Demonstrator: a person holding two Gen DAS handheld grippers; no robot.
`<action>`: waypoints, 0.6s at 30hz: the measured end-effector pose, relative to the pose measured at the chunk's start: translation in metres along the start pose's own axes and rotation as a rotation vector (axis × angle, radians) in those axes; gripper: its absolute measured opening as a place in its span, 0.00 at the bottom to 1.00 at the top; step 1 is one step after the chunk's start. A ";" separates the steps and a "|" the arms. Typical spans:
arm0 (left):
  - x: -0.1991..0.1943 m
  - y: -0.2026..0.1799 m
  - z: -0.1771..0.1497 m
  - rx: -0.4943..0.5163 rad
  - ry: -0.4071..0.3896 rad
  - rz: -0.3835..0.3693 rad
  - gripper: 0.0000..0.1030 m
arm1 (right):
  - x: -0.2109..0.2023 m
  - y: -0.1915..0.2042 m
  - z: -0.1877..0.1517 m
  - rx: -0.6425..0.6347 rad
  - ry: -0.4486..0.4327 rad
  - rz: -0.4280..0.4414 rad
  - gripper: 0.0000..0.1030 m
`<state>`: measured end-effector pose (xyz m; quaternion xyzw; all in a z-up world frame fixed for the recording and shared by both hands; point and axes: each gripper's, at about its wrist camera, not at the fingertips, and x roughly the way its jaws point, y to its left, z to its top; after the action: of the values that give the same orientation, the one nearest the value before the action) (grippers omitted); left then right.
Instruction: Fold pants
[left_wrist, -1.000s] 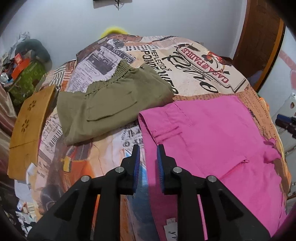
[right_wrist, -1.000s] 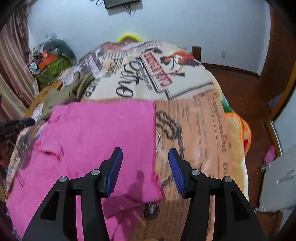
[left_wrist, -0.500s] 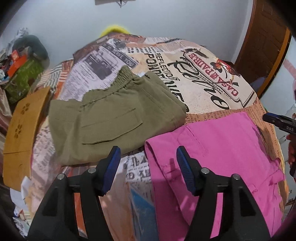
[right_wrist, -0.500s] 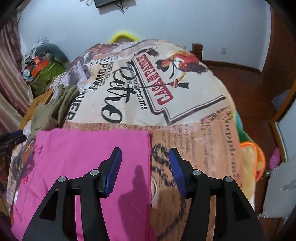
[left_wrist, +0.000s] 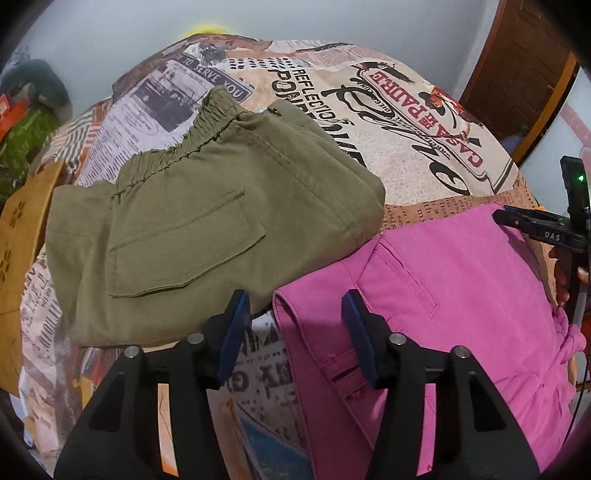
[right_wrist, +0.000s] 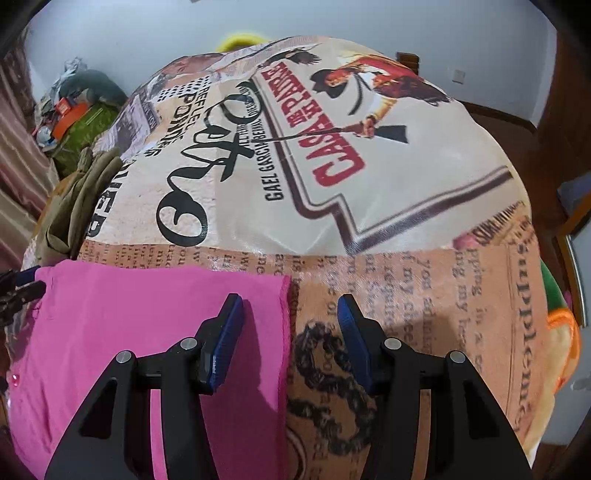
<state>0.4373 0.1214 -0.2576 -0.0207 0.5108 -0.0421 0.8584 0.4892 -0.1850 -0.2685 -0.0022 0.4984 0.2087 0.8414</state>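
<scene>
Pink pants (left_wrist: 443, 295) lie flat on the printed bedspread (left_wrist: 388, 129). My left gripper (left_wrist: 295, 332) is open and empty, its jaws straddling the pants' near left corner by the waistband. In the right wrist view the pink pants (right_wrist: 129, 332) fill the lower left. My right gripper (right_wrist: 290, 332) is open and empty, straddling the pants' far right corner and side edge. The right gripper also shows at the right edge of the left wrist view (left_wrist: 535, 225), over the pants' far edge.
Folded olive-green pants (left_wrist: 207, 236) lie just left of the pink pants, touching their corner; they also show in the right wrist view (right_wrist: 77, 206). A wooden board (left_wrist: 18, 266) is at the bed's left edge. Clutter (right_wrist: 74, 114) sits by the wall. The bedspread (right_wrist: 369, 166) drops off at right.
My left gripper opened and moved forward to the pants' left corner. My right gripper, open throughout, moved forward to the pants' far right corner.
</scene>
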 end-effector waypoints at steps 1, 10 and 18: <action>0.000 0.000 0.000 -0.001 0.001 0.002 0.48 | 0.001 0.002 0.000 -0.014 -0.006 0.004 0.48; 0.000 0.001 -0.005 0.011 0.066 -0.040 0.26 | 0.004 0.013 -0.003 -0.078 -0.027 0.027 0.48; 0.028 0.009 0.009 -0.051 0.089 -0.040 0.26 | 0.006 0.016 -0.003 -0.088 -0.018 0.030 0.39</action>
<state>0.4587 0.1273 -0.2782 -0.0508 0.5490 -0.0473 0.8329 0.4836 -0.1693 -0.2719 -0.0299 0.4811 0.2430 0.8418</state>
